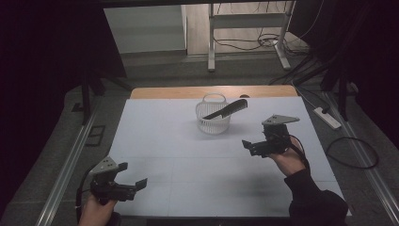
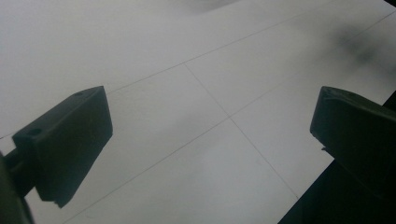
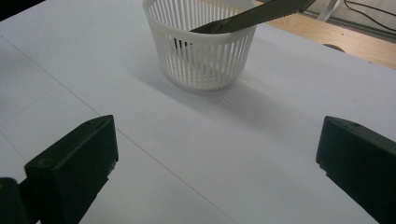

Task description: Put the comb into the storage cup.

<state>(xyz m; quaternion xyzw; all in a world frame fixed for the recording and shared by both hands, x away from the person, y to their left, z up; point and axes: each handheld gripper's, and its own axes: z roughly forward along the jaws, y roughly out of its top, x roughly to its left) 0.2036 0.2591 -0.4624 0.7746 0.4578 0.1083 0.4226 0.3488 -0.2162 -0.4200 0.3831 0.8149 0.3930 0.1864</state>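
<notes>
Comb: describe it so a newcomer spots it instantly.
Start at the white table, then find the white slotted basket near its far edge. The black comb stands slanted inside, one end poking over the rim toward the right; it is the dark, toothed item there.

A white-covered table, its bare wooden edge showing along the far side, carries a white slatted basket standing toward the far middle, a dark comb leaning out of it.

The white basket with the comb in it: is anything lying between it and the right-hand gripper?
No. The right gripper view shows bare white table between the right gripper and the basket.
</notes>
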